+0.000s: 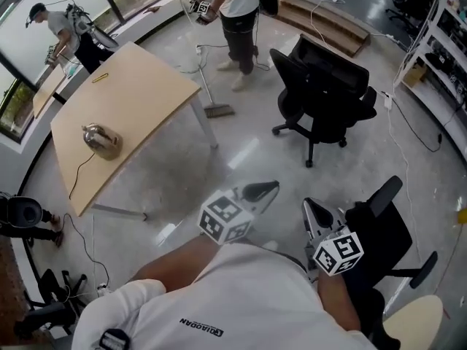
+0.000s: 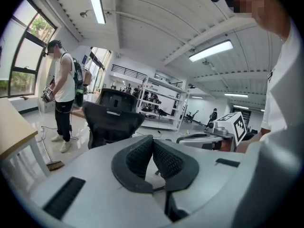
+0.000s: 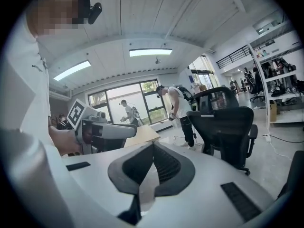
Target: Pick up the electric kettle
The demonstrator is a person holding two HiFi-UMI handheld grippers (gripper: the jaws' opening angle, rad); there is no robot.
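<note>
Electric kettle (image 1: 101,138), shiny metal, sits on the left part of the light-wood bench (image 1: 142,79), upright. Its dark cord (image 1: 79,170) runs toward the bench's near edge. A small yellow item (image 1: 100,76) lies farther along the bench, well apart from the kettle. Beyond the bench a person (image 1: 235,9) stands by a broom (image 1: 210,97). Black office chair (image 1: 325,93) is to the right, on the grey floor. Left claw (image 2: 153,138): tips pressed together, nothing betw. them, held low near the wearer, well apart from kettle. Right claw (image 3: 153,145): also pressed together, empty, just beside the left.
</note>
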